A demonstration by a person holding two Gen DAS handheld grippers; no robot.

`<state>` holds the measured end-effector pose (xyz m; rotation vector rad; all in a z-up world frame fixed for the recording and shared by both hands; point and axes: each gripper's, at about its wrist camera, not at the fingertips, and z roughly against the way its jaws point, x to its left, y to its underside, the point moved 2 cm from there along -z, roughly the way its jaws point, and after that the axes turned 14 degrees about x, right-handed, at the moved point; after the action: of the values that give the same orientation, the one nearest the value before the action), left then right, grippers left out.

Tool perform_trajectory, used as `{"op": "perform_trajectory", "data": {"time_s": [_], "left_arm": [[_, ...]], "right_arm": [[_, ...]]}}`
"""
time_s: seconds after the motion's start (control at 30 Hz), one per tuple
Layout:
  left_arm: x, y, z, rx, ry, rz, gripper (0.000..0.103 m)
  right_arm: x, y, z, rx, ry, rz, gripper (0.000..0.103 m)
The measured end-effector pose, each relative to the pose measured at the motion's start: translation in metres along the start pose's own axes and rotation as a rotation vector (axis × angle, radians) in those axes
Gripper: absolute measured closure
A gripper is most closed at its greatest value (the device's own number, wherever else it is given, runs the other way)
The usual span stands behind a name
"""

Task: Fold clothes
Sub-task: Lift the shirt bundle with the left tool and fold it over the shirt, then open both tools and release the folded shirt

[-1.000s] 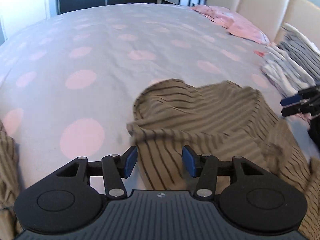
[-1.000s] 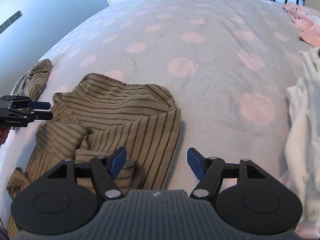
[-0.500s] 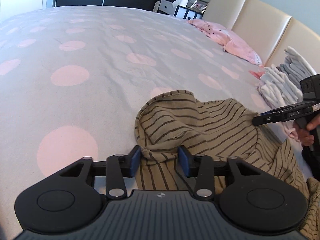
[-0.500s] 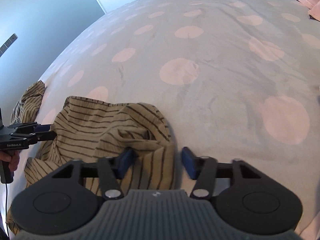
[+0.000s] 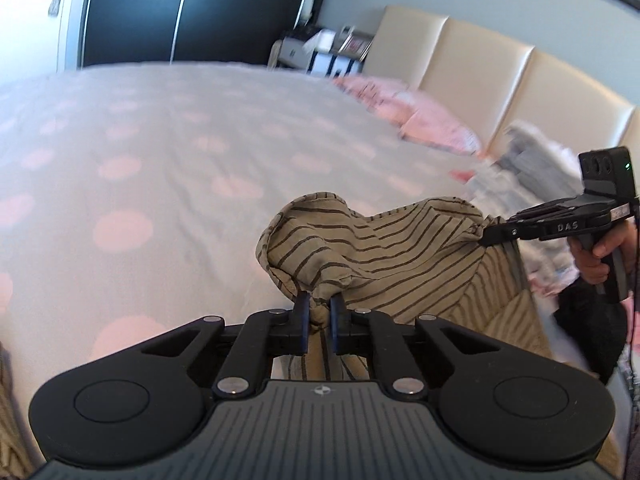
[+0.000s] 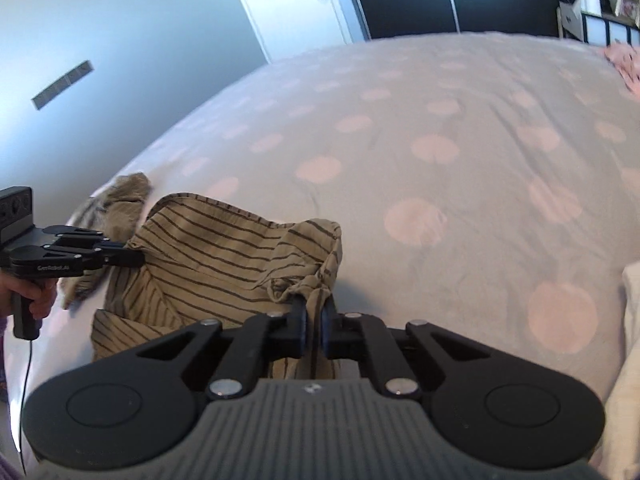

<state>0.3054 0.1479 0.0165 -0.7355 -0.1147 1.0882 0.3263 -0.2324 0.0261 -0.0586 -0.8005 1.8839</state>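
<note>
A tan shirt with dark stripes [image 5: 384, 256] hangs stretched between my two grippers above the bed; it also shows in the right wrist view [image 6: 224, 256]. My left gripper [image 5: 319, 312] is shut on a bunched edge of the striped shirt. My right gripper [image 6: 314, 312] is shut on another bunched edge of it. The right gripper shows in the left wrist view [image 5: 492, 234] at the far right, pinching the cloth. The left gripper shows in the right wrist view [image 6: 132, 258] at the far left. The shirt's lower part drapes below, hidden behind the gripper bodies.
The bed cover [image 5: 160, 168] is grey with pink dots. Pink pillows [image 5: 420, 120] and a stack of folded clothes [image 5: 520, 160] lie by the beige headboard [image 5: 480, 72]. Another striped garment [image 6: 124, 196] lies at the bed's left edge. White cloth [image 6: 628, 360] lies at the right.
Both grippers have closed on the striped shirt and lifted it up off the bed. The cameras have tilted upward.
</note>
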Motion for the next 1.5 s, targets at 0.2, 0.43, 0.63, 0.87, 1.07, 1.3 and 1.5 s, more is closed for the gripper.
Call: {"op": "perform_trajectory", "data": {"time_s": [0.2, 0.43, 0.63, 0.87, 1.07, 1.3, 1.5], "left_arm": [[-0.035, 0.008, 0.060, -0.064, 0.020, -0.075, 0.096], [-0.084, 0.044, 0.120, -0.087, 0.050, -0.179, 0.096], [-0.122, 0.103, 0.140, -0.018, 0.073, -0.249, 0.096], [-0.152, 0.176, 0.120, 0.138, 0.071, -0.331, 0.096], [-0.163, 0.220, 0.094, 0.235, 0.017, -0.412, 0.095], [-0.169, 0.244, 0.079, 0.337, -0.076, -0.476, 0.088], [-0.187, 0.252, 0.098, 0.348, -0.128, -0.524, 0.071]], "right_arm": [[0.041, 0.013, 0.065, -0.080, -0.030, 0.105, 0.095], [0.078, 0.056, 0.128, -0.102, -0.052, 0.239, 0.095], [0.091, 0.120, 0.146, -0.045, -0.065, 0.298, 0.095], [0.110, 0.195, 0.128, 0.069, -0.058, 0.378, 0.095], [0.124, 0.250, 0.089, 0.171, 0.008, 0.469, 0.094], [0.132, 0.268, 0.068, 0.221, 0.094, 0.514, 0.082], [0.147, 0.280, 0.090, 0.234, 0.143, 0.544, 0.058]]}}
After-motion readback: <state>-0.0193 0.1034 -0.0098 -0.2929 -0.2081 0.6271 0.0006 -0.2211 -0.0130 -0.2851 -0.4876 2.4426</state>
